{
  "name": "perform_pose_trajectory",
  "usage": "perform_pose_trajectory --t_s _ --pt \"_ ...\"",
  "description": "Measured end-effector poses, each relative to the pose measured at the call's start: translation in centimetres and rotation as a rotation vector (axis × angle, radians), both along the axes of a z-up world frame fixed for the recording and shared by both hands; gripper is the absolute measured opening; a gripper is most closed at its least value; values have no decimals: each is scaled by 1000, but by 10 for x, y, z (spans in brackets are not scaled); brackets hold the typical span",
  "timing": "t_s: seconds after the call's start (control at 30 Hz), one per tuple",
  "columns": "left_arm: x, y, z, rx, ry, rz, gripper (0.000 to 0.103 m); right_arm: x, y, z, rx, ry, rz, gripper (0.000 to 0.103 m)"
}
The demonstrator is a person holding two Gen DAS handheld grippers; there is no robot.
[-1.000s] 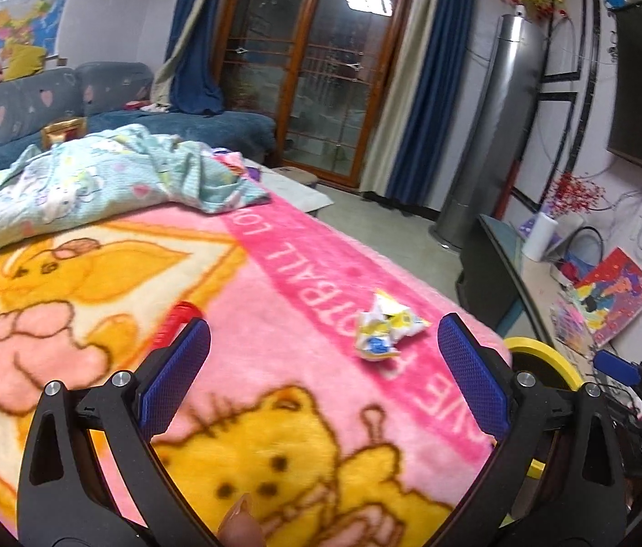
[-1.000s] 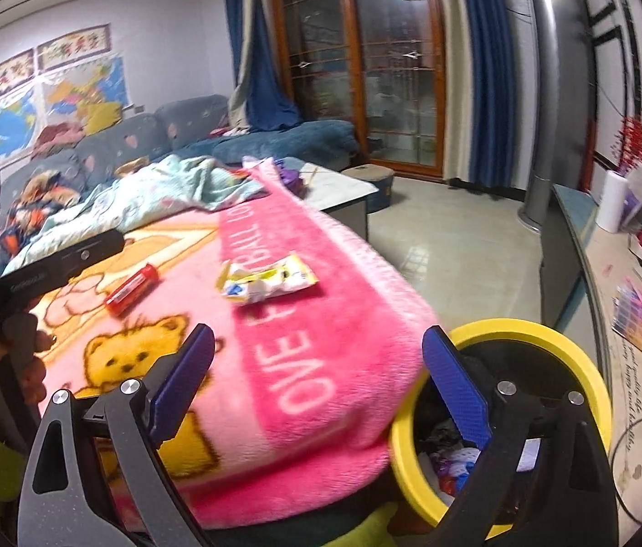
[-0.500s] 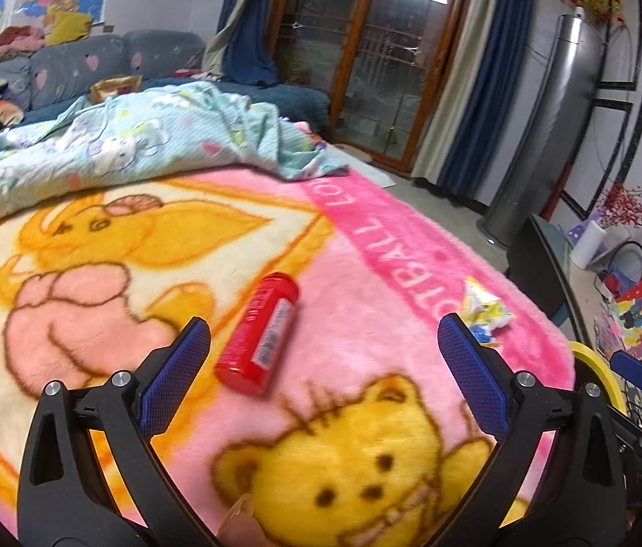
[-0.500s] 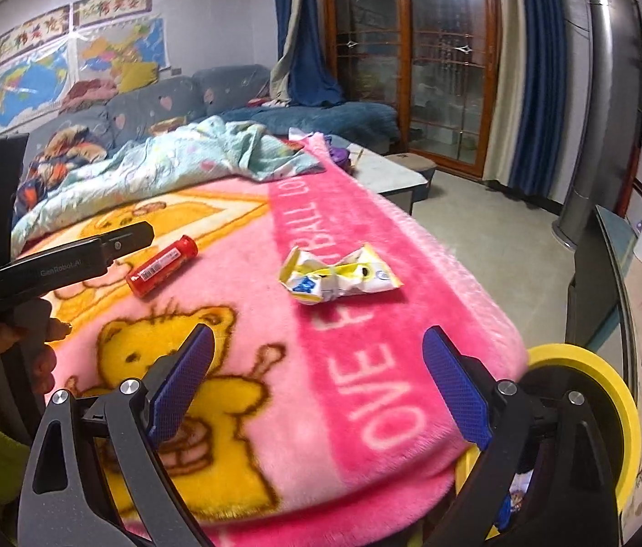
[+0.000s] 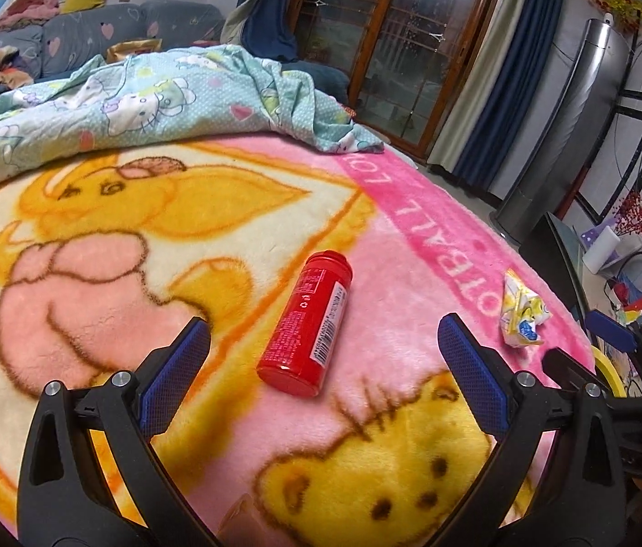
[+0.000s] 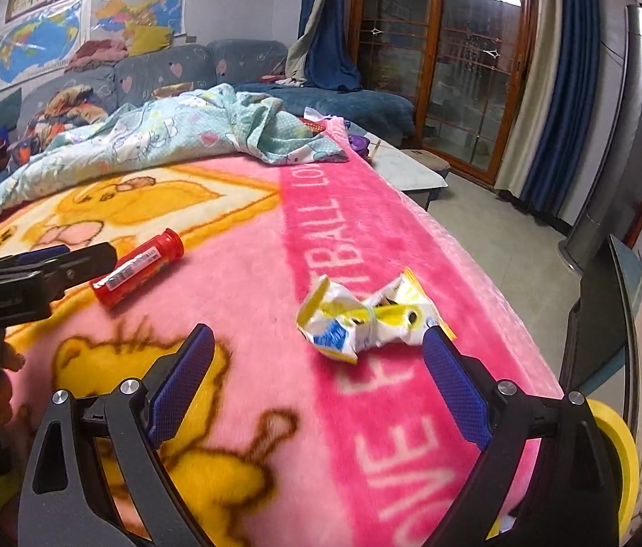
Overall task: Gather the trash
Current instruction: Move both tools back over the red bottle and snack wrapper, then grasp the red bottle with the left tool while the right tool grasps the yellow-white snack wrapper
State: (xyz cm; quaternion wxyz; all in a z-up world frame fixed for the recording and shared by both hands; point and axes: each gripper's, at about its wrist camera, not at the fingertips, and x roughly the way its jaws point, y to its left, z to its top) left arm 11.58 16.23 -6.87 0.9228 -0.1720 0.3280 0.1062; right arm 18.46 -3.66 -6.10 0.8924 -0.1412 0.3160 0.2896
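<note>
A red cylindrical bottle [image 5: 308,323] lies on its side on the pink cartoon blanket [image 5: 389,246]. My left gripper [image 5: 323,376] is open just short of it, the bottle's base between the blue pads. A crumpled yellow and white wrapper [image 6: 366,317] lies near the blanket's right side, also seen as the wrapper [image 5: 521,319] in the left wrist view. My right gripper [image 6: 318,389] is open with the wrapper just ahead of its right fingertip. The red bottle [image 6: 138,269] and the left gripper [image 6: 47,269] show at the left of the right wrist view.
A yellow-rimmed bin [image 6: 612,460] stands below the blanket's right corner. A light blue patterned quilt [image 5: 152,105] is bunched at the far side. A dark glass-topped stand [image 6: 603,301] with clutter lies to the right, a sofa [image 6: 161,73] behind.
Both grippers have moved closer to the blanket. The left one has swung onto the red bottle; the right one has left the bin and closed in on the wrapper.
</note>
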Motion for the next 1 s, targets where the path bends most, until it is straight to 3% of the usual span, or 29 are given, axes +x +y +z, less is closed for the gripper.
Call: perform_pose_trajectory --t_s 0.23,0.4,0.5,0.57,0.77,0.8,1.0 --pt "15 1 -10 -22 47 -27 92 25 16 -18 -61 10 -33 90" --pt "26 3 -24 -62 92 -44 77 42 22 -33 -99 28 -81 89" --pt "29 4 -31 -84 115 -37 69 48 22 -41 -107 36 -114 82" --pt "29 5 -31 -88 113 -32 65 50 19 -41 -110 7 -145 58" --pt "29 3 -34 -69 134 -16 52 50 3 -37 -31 26 -156 52" --pt "29 3 -33 -69 135 -12 48 48 1 -36 -15 28 -156 37" --pt "24 8 -34 -83 131 5 36 30 -12 -28 65 69 -134 33"
